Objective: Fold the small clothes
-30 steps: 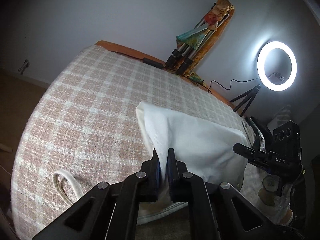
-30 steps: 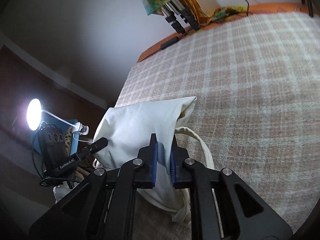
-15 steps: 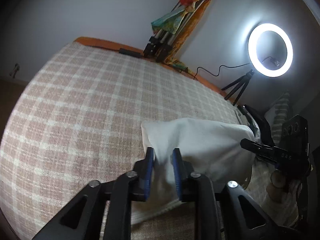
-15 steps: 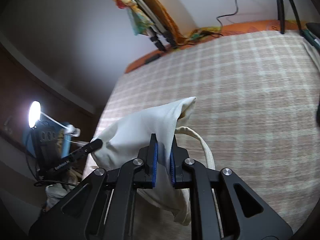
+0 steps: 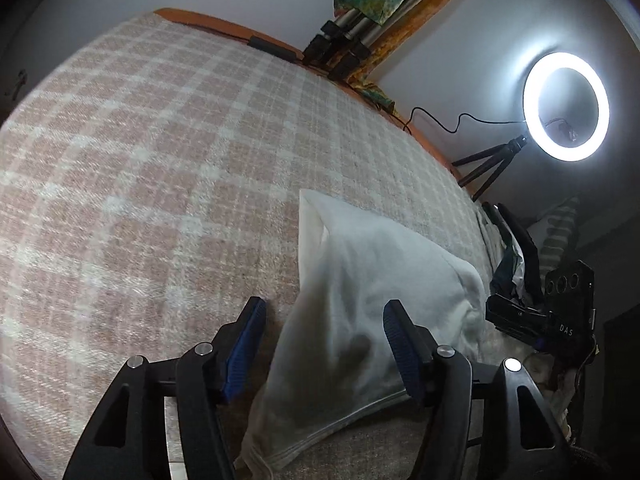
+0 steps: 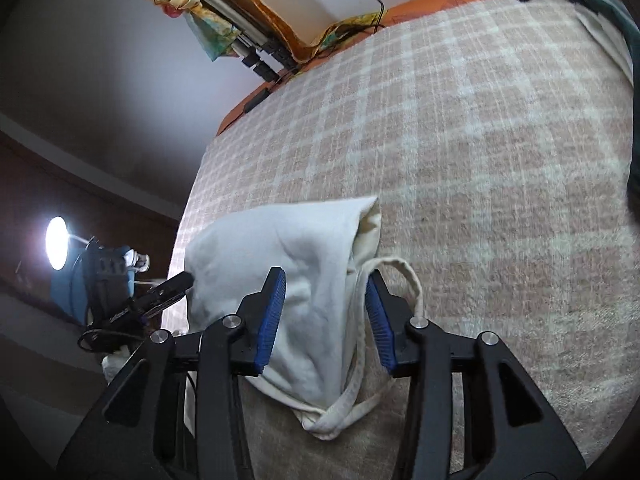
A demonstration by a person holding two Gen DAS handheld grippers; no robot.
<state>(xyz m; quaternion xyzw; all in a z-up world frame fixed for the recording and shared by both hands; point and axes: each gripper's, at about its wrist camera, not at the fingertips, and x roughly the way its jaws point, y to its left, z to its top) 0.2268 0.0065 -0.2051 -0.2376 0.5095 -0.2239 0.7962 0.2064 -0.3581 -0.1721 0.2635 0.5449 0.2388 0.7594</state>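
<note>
A white cloth garment [image 5: 372, 280] lies folded over on the pink checked blanket [image 5: 160, 160]. My left gripper [image 5: 322, 320] straddles its near left corner with its jaws opening; the cloth sits loose between the blue pads, which do not press it. In the right wrist view the same garment [image 6: 288, 248] and its strap loop [image 6: 404, 276] lie between the spreading jaws of my right gripper [image 6: 324, 292], also unpressed. Each gripper shows in the other's view: the right gripper [image 5: 516, 316] at the cloth's right edge, the left gripper [image 6: 168, 292] at its left edge.
A lit ring light [image 5: 566, 106] on a small tripod stands at the bed's far right. Folded tripod legs with colourful cloth [image 5: 360, 36] lean on the wall. A heap of other clothes [image 5: 512, 256] lies at the right edge. A lamp [image 6: 56, 248] glows at left.
Both grippers were shut on the white garment and have let go, jaws spreading. They moved forward and down, and the cloth now rests folded on the blanket.
</note>
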